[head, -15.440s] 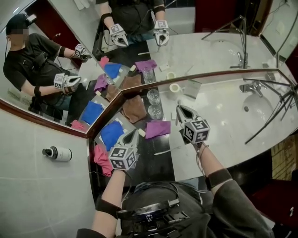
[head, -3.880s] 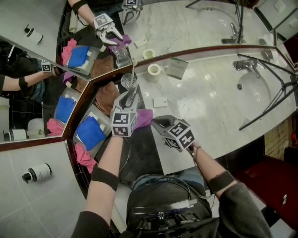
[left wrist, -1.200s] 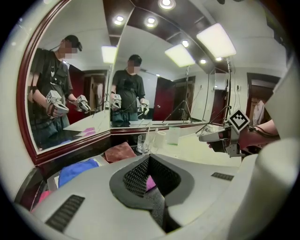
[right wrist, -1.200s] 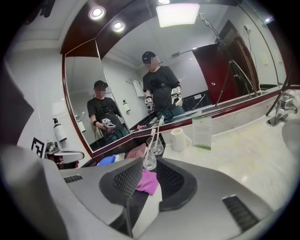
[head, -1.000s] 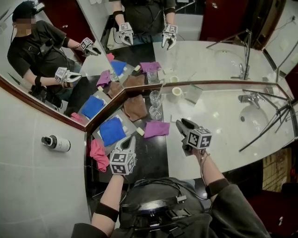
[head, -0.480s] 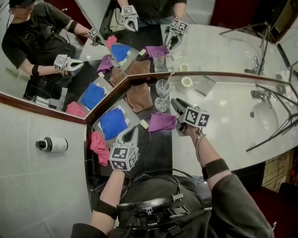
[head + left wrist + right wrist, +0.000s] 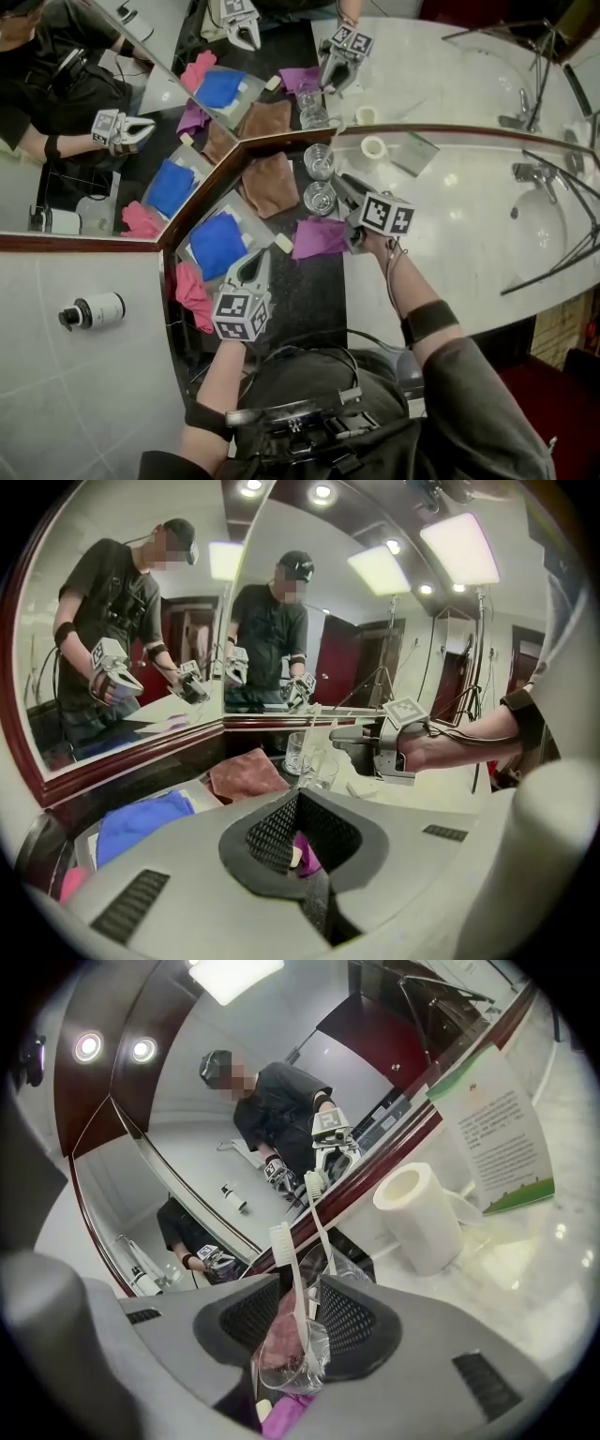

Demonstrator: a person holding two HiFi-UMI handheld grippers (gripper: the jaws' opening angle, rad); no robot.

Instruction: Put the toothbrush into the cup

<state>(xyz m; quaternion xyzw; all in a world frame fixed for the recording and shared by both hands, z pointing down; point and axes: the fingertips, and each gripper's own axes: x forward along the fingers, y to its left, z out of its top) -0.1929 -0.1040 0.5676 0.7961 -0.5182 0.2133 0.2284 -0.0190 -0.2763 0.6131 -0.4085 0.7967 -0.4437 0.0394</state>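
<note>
Toothbrush stands in glass cup — light, stiff, slim; pinch mid-handle. Right gripper jaws apart round cup; left gripper jaws together.

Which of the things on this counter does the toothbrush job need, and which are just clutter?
In the job: toothbrush, already standing in the glass cup; right gripper, jaws open around the cup.

Lying about: purple cloth, brown cloth, blue cloth, pink cloth, sign card, faucet.
</note>
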